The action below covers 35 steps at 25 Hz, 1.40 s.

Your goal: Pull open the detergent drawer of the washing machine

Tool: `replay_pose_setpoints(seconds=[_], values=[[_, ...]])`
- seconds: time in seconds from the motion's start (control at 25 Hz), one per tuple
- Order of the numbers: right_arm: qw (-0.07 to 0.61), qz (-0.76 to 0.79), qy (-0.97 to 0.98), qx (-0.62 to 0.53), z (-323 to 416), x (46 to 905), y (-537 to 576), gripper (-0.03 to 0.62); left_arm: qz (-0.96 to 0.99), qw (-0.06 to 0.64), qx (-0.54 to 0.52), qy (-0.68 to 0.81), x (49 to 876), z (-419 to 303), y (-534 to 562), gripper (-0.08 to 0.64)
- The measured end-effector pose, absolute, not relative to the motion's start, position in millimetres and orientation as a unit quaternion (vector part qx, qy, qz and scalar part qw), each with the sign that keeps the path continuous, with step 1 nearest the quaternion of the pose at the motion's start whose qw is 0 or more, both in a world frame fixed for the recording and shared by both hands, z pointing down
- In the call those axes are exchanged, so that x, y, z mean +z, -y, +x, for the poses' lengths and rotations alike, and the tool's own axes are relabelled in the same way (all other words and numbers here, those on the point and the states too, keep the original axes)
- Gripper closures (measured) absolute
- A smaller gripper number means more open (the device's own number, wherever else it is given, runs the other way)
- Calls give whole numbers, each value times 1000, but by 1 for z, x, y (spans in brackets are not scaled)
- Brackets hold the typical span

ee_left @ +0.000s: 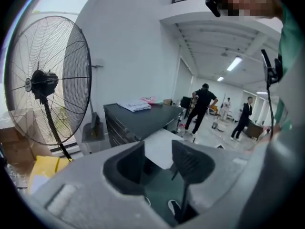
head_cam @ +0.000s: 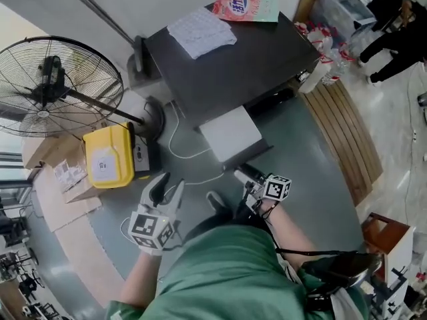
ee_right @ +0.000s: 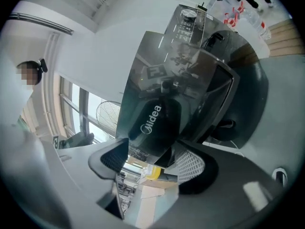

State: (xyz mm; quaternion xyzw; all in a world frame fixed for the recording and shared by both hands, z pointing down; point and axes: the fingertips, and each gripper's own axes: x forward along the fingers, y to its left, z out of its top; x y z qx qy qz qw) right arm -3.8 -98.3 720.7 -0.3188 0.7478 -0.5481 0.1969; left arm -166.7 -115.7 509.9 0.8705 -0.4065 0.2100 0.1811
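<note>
The dark grey washing machine (head_cam: 257,62) stands ahead of me. Its detergent drawer (head_cam: 230,133) sticks far out of the front and shows white from above. My right gripper (head_cam: 245,175) reaches in sideways at the drawer's outer end. In the right gripper view the glossy dark drawer front (ee_right: 152,118) with a white logo sits between the jaws of that gripper (ee_right: 152,161), one jaw on each long edge, closed on it. My left gripper (head_cam: 167,187) hangs open over the floor left of the drawer. In its own view the left gripper (ee_left: 159,163) holds nothing, and the white drawer (ee_left: 159,144) shows beyond it.
A big floor fan (head_cam: 57,85) and a yellow box (head_cam: 108,155) stand left of the machine, with cardboard (head_cam: 67,182) beside them. A folded cloth (head_cam: 200,32) and a pink bag (head_cam: 243,5) lie on the machine top. Wooden slats (head_cam: 350,132) run along the right. People stand further back (ee_left: 202,106).
</note>
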Motion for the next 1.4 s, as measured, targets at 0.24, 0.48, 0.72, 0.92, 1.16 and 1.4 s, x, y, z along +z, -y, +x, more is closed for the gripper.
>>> replay_pose_setpoints(seconds=[0.24, 0.48, 0.72, 0.92, 1.16, 1.4], values=[[131, -340, -762, -534, -6, 704, 82, 298, 873, 180, 188, 413, 501, -172, 118, 383], [28, -424, -779, -462, 20, 670, 84, 327, 862, 185, 170, 440, 496, -187, 128, 388], [-35, -469, -821, -324, 25, 578, 113, 356, 853, 171, 144, 472, 479, -205, 142, 399], [-59, -497, -839, -214, 21, 498, 144, 356, 849, 151, 128, 490, 460, -214, 151, 413], [-38, -495, -857, -143, 4, 427, 159, 396, 852, 121, 104, 498, 429, -215, 158, 419], [-37, -499, -864, -60, -8, 365, 162, 396, 853, 66, 101, 507, 380, -211, 160, 422]])
